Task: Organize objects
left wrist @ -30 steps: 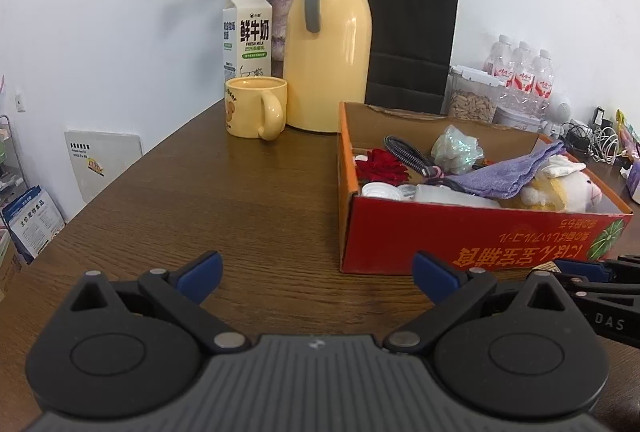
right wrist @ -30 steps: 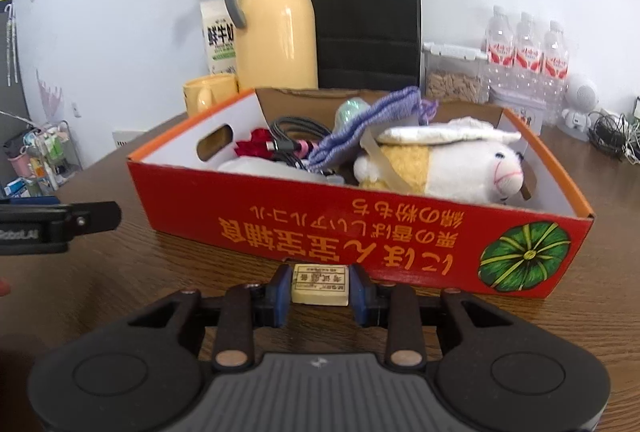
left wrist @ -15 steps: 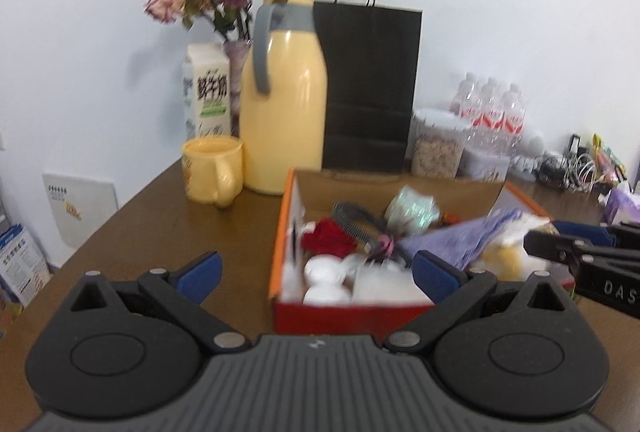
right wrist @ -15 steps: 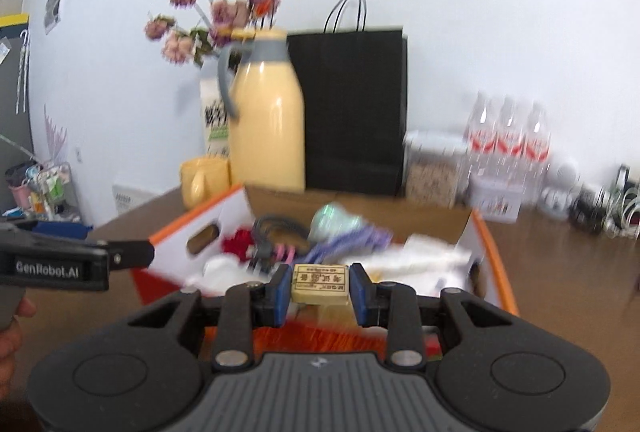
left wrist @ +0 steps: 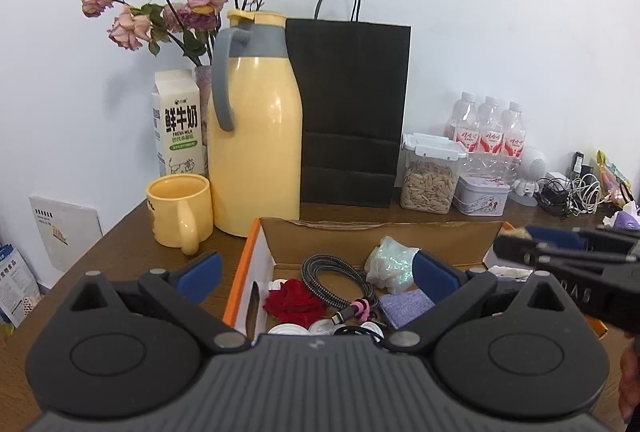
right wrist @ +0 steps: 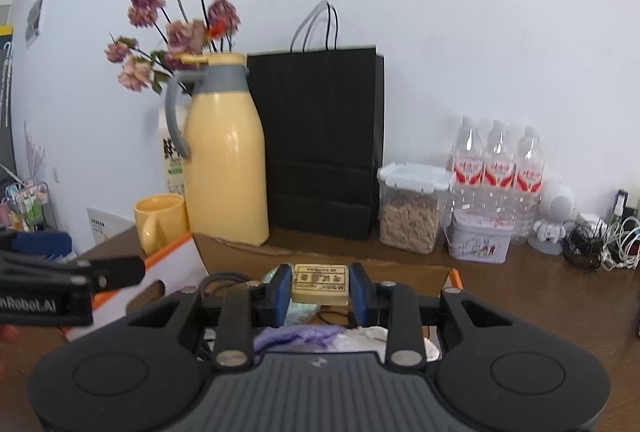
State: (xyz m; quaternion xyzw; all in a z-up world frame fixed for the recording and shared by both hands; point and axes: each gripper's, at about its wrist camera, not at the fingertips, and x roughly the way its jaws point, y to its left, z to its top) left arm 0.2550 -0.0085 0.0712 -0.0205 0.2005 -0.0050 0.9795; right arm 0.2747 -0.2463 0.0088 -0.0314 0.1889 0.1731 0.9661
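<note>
Eraser (right wrist: 320,284): cream block, printed top (upside-down), pinched by right fingers (right wrist: 357,290); left fingers (left wrist: 200,272) wide.

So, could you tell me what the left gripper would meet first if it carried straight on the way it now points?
Probably the contents of the open cardboard box: the left gripper points down over the coiled braided cable and red fabric flower. The cable looks likeliest, though depth is unclear.

From my left-hand view, box (left wrist: 256,264) on the table (left wrist: 120,252), cable (left wrist: 336,276) and fabric flower (left wrist: 294,302) inside it, mug (left wrist: 180,210) left of the box, jug (left wrist: 256,136) behind it, paper bag (left wrist: 352,112) right of the jug, bottles (left wrist: 486,136) farther right.
</note>
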